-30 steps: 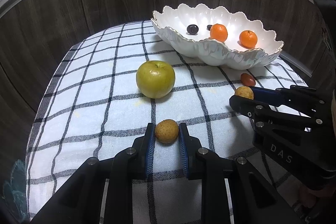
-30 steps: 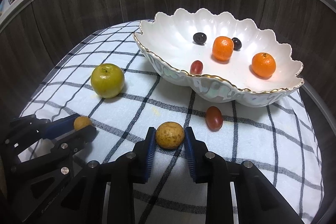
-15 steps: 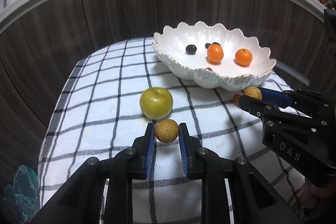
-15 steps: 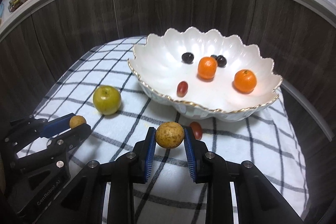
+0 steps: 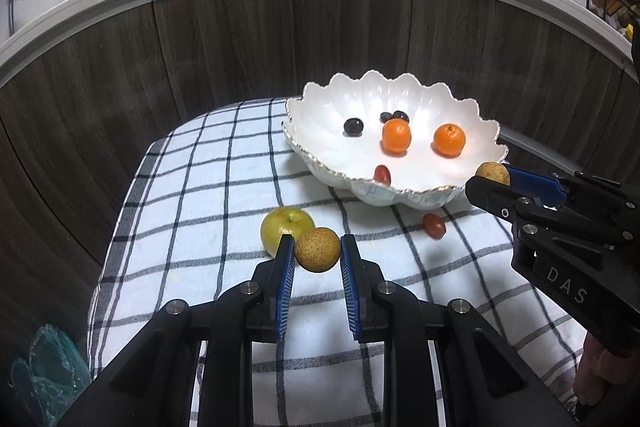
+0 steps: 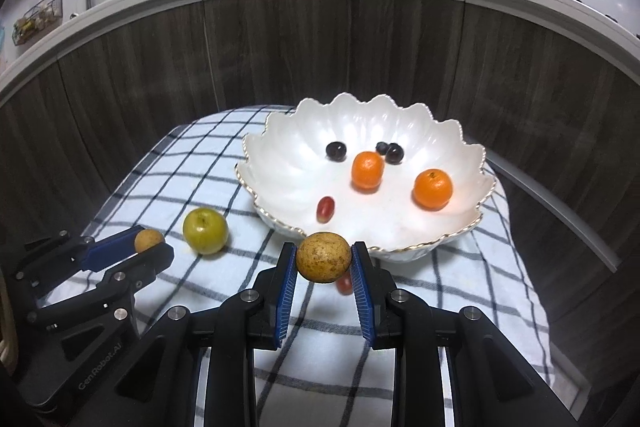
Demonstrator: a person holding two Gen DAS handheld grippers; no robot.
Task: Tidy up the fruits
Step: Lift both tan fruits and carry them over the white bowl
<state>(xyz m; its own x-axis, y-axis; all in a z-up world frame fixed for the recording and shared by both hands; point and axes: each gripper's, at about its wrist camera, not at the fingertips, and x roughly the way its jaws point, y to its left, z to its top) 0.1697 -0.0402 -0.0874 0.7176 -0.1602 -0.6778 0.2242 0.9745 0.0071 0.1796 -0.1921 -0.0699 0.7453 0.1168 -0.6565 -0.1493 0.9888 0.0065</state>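
Round speckled fruits (rough, tan) (image 5: 317,249) (image 6: 323,257) clamped between ribbed pads.

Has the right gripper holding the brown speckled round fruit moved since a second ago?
Yes. The right gripper has risen with the brown speckled fruit, judged against the white scalloped bowl, now seen lower and farther off.

Checked cloth (image 5: 208,187) under white bowl (image 5: 472,115), green apple (image 5: 280,225), red grape (image 5: 435,225)
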